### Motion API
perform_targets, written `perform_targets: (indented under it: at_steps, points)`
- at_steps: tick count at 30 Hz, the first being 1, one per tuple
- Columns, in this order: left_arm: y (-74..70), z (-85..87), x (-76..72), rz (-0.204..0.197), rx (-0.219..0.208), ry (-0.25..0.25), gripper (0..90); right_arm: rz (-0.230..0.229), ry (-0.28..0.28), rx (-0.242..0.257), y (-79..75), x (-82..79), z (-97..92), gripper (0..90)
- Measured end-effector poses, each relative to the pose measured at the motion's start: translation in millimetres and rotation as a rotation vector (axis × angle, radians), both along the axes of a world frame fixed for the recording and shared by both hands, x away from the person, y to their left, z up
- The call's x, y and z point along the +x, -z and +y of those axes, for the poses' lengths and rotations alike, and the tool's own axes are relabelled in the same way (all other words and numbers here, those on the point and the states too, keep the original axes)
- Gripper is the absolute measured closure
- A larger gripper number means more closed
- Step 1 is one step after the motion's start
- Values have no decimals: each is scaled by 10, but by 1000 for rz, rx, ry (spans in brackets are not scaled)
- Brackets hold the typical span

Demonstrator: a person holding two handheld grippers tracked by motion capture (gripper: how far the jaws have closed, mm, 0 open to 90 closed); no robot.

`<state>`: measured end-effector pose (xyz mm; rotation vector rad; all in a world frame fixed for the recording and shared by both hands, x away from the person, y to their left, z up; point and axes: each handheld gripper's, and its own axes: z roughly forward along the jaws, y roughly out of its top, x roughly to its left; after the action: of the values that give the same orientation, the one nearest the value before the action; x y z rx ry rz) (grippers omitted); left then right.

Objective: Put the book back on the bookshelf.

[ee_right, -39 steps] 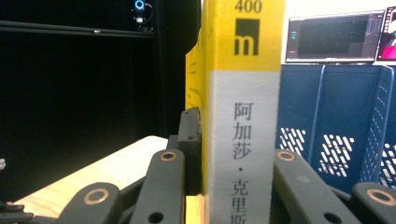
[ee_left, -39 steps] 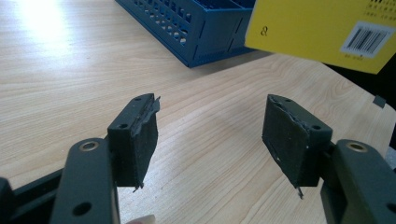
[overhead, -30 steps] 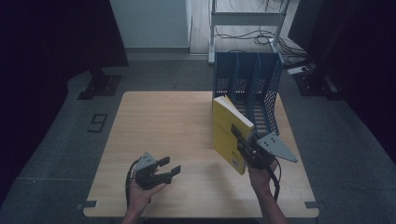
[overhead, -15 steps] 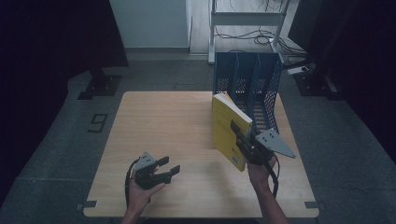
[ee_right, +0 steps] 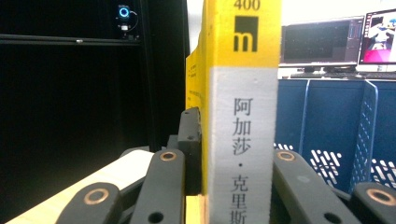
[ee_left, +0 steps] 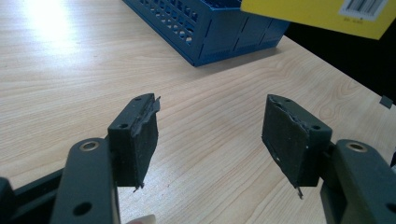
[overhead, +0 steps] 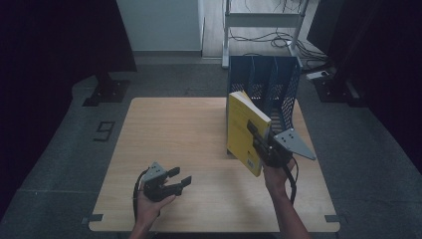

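Little has shifted: right gripper [overhead: 260,141] still pinches the yellow book [overhead: 244,127] upright at the blue rack's [overhead: 278,84] seven o'clock, ready for slotting; left gripper [overhead: 175,183] idles spread over the surface [overhead: 174,134].

book [overhead: 242,130]: yellow cover, spine yellow above and white below with black characters and a black square logo | file rack [overhead: 271,84]: blue, perforated walls | table [overhead: 189,134]: light wood grain | left gripper [overhead: 178,182]: black jaws | right gripper [overhead: 255,133]: black, grey plate on top
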<state>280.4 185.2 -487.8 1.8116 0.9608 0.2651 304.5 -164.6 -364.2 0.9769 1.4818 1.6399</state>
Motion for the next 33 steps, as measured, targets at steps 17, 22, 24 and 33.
perform_targets:
  at_steps: [17,22,24,33]
  points:
    - [13,-12,7,6,5,2,356,21,47,1,-22,184,-18,744]
    - [27,-31,6,7,14,-1,356,26,65,-2,-19,205,-36,744]
    - [24,-30,4,4,12,-3,356,28,71,-3,-22,216,-46,744]
    - [15,-4,9,6,8,-6,356,32,102,-3,-58,290,-65,744]
